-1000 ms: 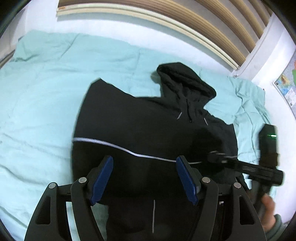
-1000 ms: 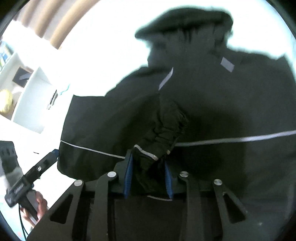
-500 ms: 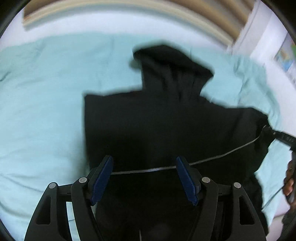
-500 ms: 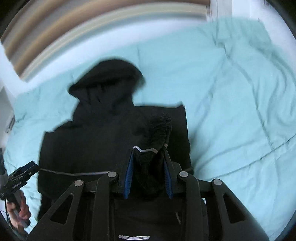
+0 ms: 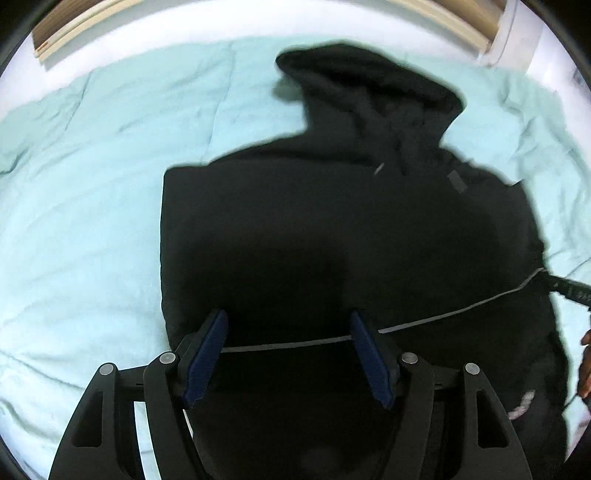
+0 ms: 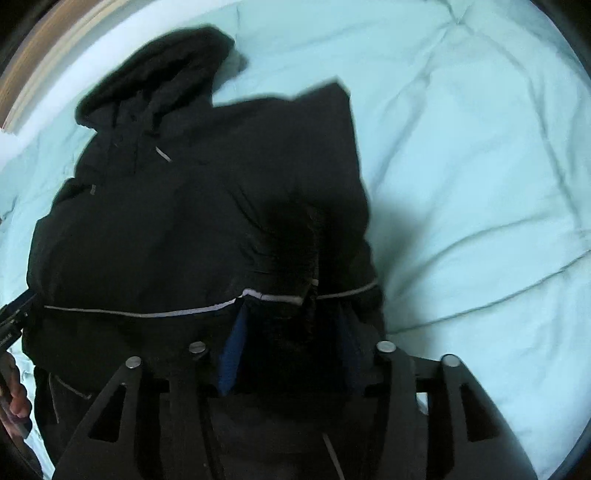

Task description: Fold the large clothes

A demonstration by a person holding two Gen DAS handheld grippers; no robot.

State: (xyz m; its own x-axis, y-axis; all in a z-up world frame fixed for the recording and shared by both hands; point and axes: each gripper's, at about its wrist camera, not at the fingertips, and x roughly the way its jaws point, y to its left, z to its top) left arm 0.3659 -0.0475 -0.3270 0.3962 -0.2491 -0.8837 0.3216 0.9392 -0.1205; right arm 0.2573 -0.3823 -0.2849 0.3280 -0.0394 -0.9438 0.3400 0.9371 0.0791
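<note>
We see a black hoodie [image 5: 332,229] with 1 thin pale-grey stripe, our pale turquoise bedspread [image 5: 92,184], dark-blue gripper pads [image 5: 207,354].

The hoodie [image 5: 332,221] lies flat on the quilt [image 5: 92,184], its hood [image 5: 369,88] at the far end, toward the headboard [image 5: 74,29]. In the left wrist view the left gripper [image 5: 288,350] hangs over the garment's near part, jaws spread, with the stripe [image 5: 443,317] running across between and past them to the right. The right gripper [image 6: 291,343] sits at the garment's right edge, a bunched sleeve [image 6: 295,251] between its fingers (the fold partly hides them). Bare quilt spreads to the right of it.
</note>
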